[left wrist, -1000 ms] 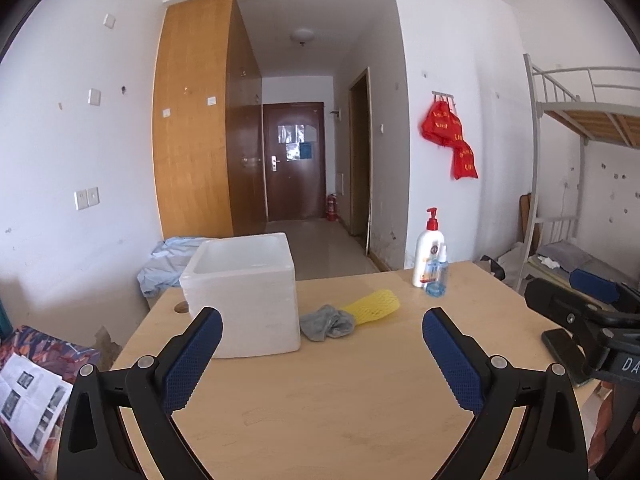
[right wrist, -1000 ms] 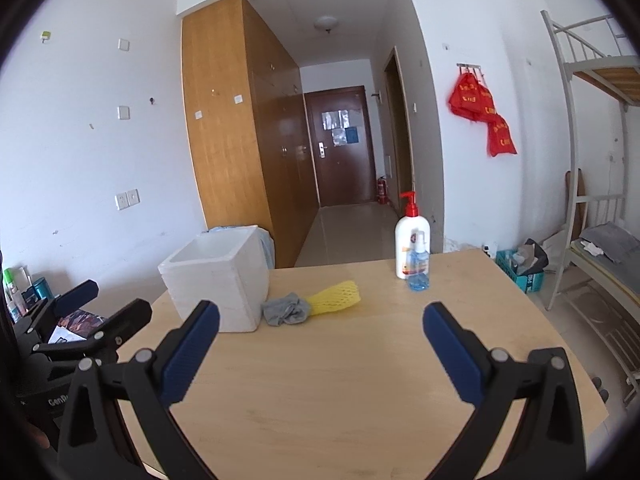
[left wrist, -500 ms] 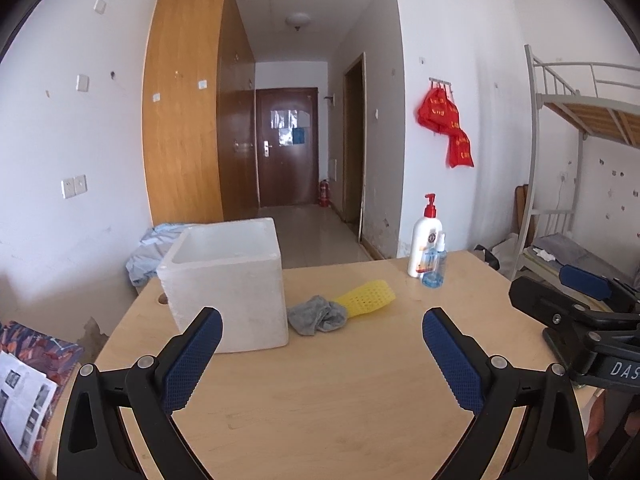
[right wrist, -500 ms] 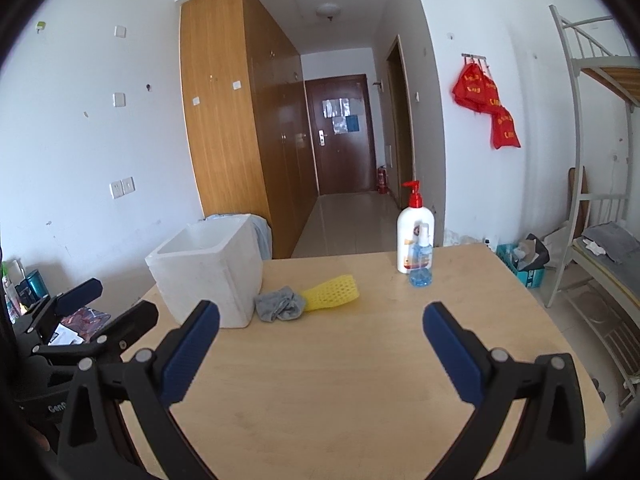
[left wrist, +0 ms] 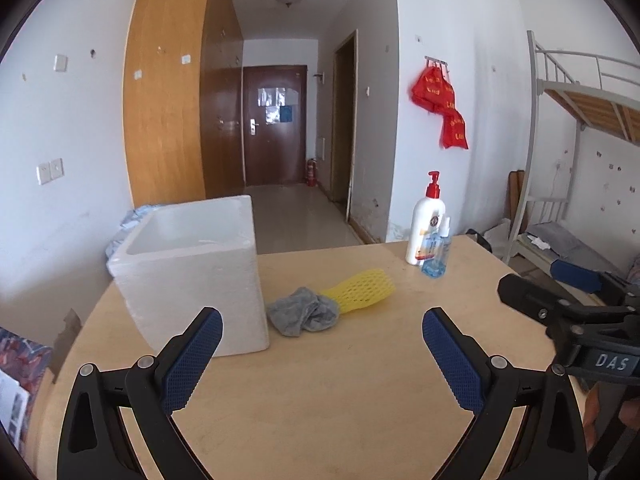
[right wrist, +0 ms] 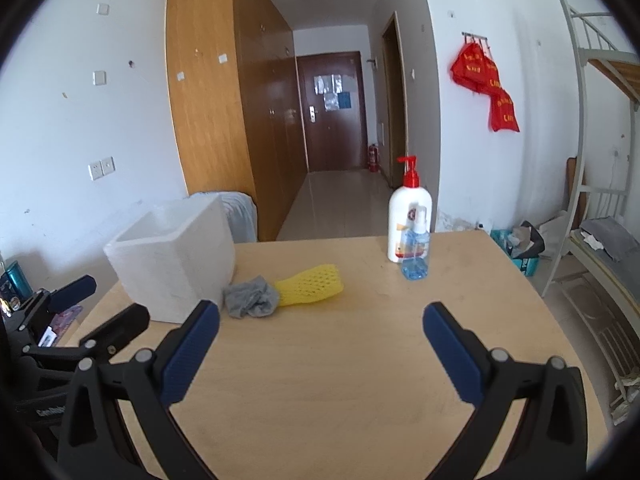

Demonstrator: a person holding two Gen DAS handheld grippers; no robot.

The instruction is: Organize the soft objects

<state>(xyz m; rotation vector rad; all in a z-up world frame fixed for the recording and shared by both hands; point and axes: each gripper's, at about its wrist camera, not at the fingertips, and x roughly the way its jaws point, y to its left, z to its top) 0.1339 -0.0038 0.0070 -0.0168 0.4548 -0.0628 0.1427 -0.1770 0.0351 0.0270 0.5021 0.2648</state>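
A crumpled grey cloth (left wrist: 303,312) (right wrist: 251,297) lies on the wooden table (left wrist: 340,392) beside a yellow foam net sleeve (left wrist: 362,290) (right wrist: 311,285). An open white foam box (left wrist: 192,268) (right wrist: 172,262) stands just left of them. My left gripper (left wrist: 320,336) is open and empty, held above the table short of the cloth. My right gripper (right wrist: 320,332) is open and empty, further right and back; it also shows at the right edge of the left wrist view (left wrist: 560,304).
A white pump bottle (left wrist: 426,224) (right wrist: 408,216) and a small blue spray bottle (left wrist: 434,254) (right wrist: 416,252) stand at the table's far right. A bunk bed (right wrist: 600,220) is to the right; cluttered items (right wrist: 16,284) lie left of the table.
Both grippers have moved forward toward the box and cloth, which now look larger and closer. Both stay open and empty.
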